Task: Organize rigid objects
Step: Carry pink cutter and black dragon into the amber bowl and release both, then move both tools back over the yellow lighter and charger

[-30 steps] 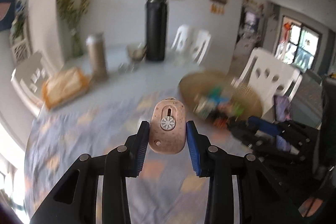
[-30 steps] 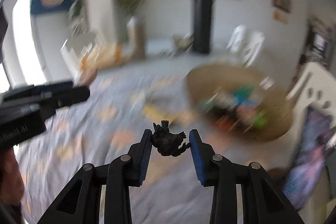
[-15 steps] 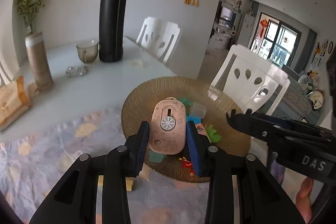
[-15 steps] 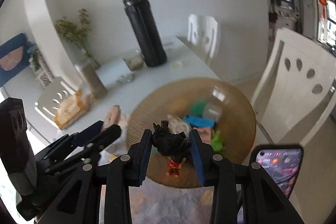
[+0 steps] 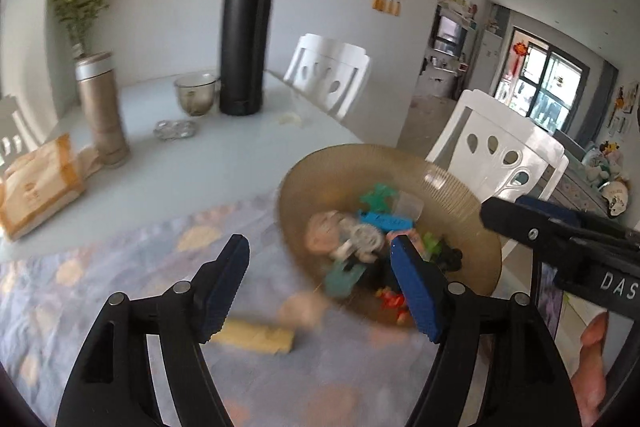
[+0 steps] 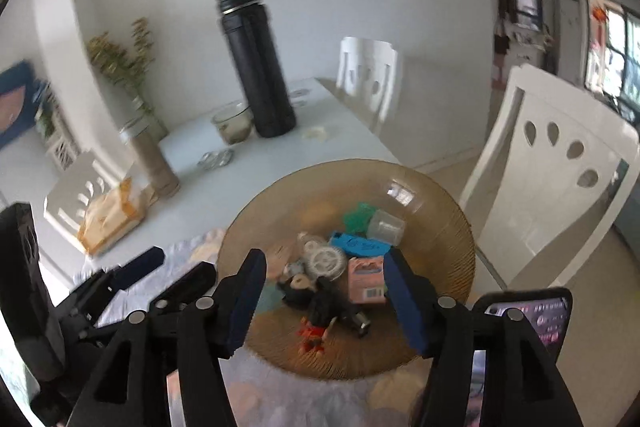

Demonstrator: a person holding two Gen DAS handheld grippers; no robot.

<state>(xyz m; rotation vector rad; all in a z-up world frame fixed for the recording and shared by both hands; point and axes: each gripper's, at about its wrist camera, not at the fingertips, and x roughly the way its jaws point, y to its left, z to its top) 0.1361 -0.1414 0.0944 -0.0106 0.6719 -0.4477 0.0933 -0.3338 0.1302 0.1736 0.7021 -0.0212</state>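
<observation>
We see the right gripper [image 6: 324, 291] over the bowl [image 6: 436, 227], jaws just opened, nothing between them. Black figure [image 6: 304, 287] lies among toys inside. Left gripper [image 6: 160, 275] sits beside.

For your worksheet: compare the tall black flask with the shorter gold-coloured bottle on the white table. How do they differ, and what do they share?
The tall black flask is matt black with a black cap; the gold-coloured bottle is gold with a silver cap. The flask is clearly taller and wider than the bottle. The flask stands next to a glass bowl, the bottle next to an orange-and-white packet. Both are upright cylinders on the white table.
</observation>
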